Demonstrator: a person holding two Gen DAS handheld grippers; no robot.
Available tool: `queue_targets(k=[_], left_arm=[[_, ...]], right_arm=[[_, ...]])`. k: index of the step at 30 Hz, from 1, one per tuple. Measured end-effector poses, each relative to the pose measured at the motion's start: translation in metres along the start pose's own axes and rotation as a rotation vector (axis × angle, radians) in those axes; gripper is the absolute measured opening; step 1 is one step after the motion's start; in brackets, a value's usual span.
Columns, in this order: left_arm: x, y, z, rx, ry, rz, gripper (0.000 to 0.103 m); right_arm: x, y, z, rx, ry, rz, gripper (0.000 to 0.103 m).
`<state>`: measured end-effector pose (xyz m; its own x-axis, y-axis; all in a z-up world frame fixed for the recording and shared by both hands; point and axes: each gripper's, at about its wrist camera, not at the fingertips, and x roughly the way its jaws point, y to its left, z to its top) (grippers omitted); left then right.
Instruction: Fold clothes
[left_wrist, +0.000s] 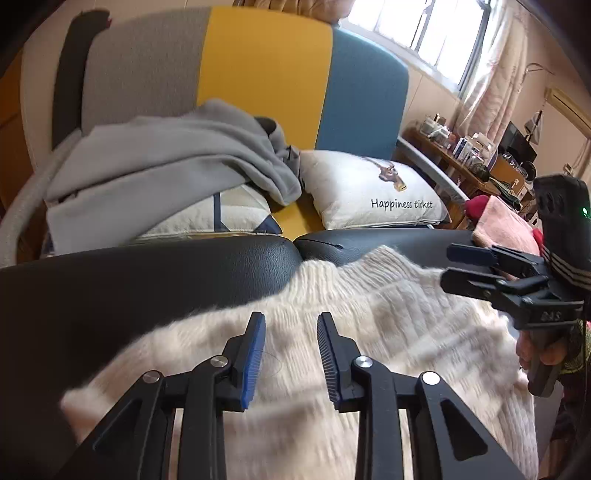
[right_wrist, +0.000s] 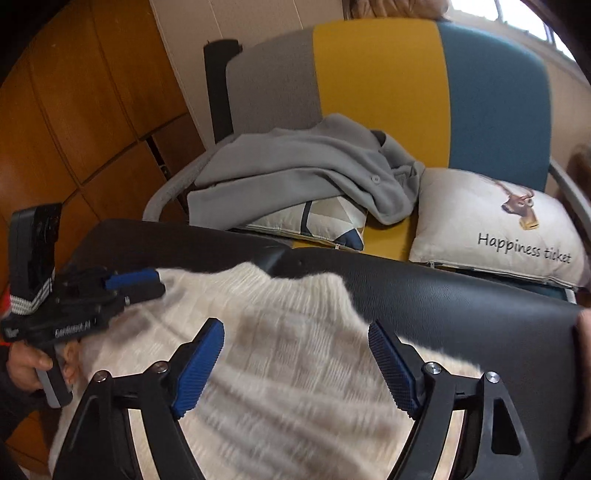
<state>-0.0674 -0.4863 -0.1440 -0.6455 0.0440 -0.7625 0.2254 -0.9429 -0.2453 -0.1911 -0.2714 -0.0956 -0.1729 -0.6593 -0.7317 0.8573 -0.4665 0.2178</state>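
Cream ribbed knit sweater (left_wrist: 332, 332) lies spread over a black padded leather surface (left_wrist: 129, 280), its fuzzy far edge stopping short of the surface's far rim, so a bare black band stays clear there. My left claw (left_wrist: 291, 350) hovers over the knit with its blue-padded fingers apart, nothing between them. My right claw (right_wrist: 295, 363) is spread wider, also empty, above the same sweater; bare black leather lies beyond its right finger. In the left wrist view the right claw appears side-on at the sweater's right edge, held by a hand (left_wrist: 543, 350). Past the surface sits a grey, yellow and blue sofa (right_wrist: 388, 74) with a crumpled grey garment (right_wrist: 295, 170). The sweater's near part is blurred and cut off by the frame.
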Motion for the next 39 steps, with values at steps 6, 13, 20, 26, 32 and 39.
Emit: queue_targets(k=[6, 13, 20, 26, 32, 39], left_arm=[[0.042, 0.011, 0.018, -0.059, 0.087, -0.091, 0.035], [0.044, -0.014, 0.014, 0.024, 0.123, -0.133, 0.006], [-0.034, -0.039, -0.033, 0.073, -0.094, -0.105, 0.005], [-0.044, -0.05, -0.072, 0.093, -0.072, -0.061, 0.008], [-0.046, -0.047, -0.093, 0.072, -0.057, -0.059, 0.011], [-0.046, -0.042, -0.095, 0.036, -0.043, -0.068, 0.011]], right_arm=[[0.059, -0.022, 0.02, 0.071, 0.141, 0.038, 0.066], [0.062, -0.011, 0.021, 0.02, 0.132, 0.063, 0.008], [-0.009, 0.017, -0.013, -0.03, -0.06, 0.092, 0.008], [-0.022, 0.041, -0.066, -0.083, -0.023, 0.091, 0.008], [-0.043, 0.039, -0.079, -0.04, 0.0, 0.144, 0.036], [-0.07, 0.033, -0.069, 0.051, -0.074, 0.175, 0.045]])
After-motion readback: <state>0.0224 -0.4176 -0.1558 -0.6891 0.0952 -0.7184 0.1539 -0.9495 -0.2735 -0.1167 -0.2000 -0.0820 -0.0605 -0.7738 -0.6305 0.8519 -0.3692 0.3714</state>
